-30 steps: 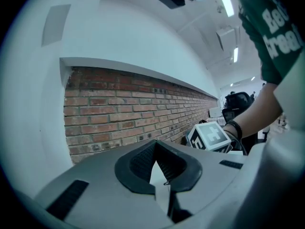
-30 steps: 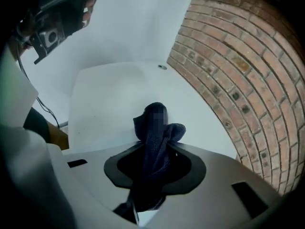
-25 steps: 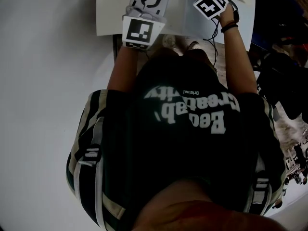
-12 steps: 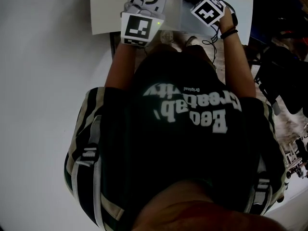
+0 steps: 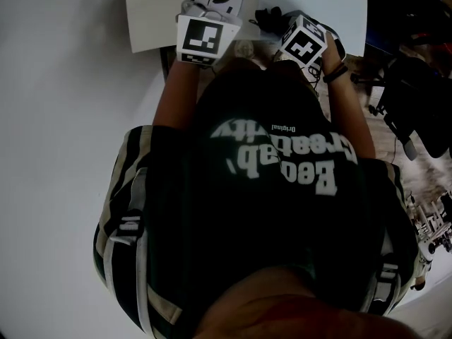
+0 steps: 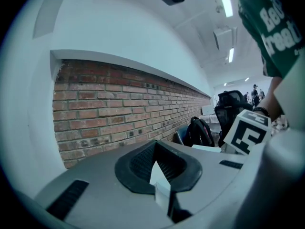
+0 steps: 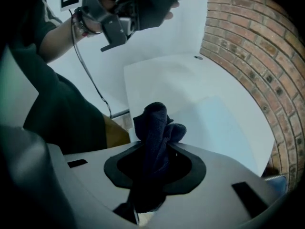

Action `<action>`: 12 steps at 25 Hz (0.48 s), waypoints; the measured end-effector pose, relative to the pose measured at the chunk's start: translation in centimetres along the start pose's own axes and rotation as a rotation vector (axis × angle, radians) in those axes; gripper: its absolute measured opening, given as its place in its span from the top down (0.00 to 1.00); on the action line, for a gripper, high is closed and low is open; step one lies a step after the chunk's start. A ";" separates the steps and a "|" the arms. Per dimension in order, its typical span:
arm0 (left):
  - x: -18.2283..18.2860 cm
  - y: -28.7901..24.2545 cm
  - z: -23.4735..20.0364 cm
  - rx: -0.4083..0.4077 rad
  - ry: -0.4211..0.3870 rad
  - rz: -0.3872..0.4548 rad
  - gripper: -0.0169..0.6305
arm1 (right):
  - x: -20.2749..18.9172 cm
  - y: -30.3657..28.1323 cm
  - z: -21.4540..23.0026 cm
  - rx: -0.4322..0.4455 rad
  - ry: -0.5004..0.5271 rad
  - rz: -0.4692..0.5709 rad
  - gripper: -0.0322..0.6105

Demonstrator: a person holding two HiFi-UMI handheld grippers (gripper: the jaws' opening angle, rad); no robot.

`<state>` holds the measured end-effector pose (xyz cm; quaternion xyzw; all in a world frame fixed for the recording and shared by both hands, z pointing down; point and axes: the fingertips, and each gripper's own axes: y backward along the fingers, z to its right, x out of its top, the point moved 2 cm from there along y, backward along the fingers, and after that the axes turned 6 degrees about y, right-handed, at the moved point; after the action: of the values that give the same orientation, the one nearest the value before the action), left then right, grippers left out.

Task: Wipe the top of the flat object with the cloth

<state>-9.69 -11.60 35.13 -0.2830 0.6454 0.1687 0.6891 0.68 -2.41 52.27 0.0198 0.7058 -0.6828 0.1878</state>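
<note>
Two tongs up, no wiping contact at present. Table (image 5: 148, 20) white. Sheet (image 7: 228, 123) lies flat on table's right part, top bare, no marks I can make out. My left tongs (image 6: 159, 187) held above table, jaws pinched on thin white slip (image 6: 155, 168); what it is, can't tell. My right tongs (image 7: 152, 175) clamped on dark cloth (image 7: 155, 120), bunched, over table's near edge, short of sheet. Judging: cloth secured; whole wipe looks left to do.
</note>
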 end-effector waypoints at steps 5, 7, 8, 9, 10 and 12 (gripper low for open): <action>0.1 -0.7 1.2 -0.023 0.006 0.003 0.98 | -0.9 0.3 -2.1 0.045 -0.022 0.004 0.80; 0.3 -1.2 2.0 -0.039 0.003 0.008 0.98 | -1.2 0.4 -2.0 0.036 -0.028 0.004 0.80; 0.4 -1.5 2.4 -0.049 -0.001 0.011 0.98 | -1.4 0.5 -1.9 0.030 -0.029 0.003 0.80; 0.6 -1.8 2.8 -0.057 -0.005 0.014 0.98 | -1.7 0.6 -1.8 0.021 -0.028 -0.001 0.80; 0.7 -2.0 3.2 -0.064 -0.008 0.016 0.98 | -2.0 0.7 -1.8 0.010 -0.026 -0.011 0.80; 1.0 -2.3 4.0 -0.077 -0.010 0.022 0.98 | -3.2 0.9 -1.8 -0.012 -0.028 -0.035 0.80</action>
<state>-5.02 -11.12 34.61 -0.3014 0.6381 0.2026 0.6789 3.49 0.13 52.32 -0.0029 0.7076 -0.6818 0.1858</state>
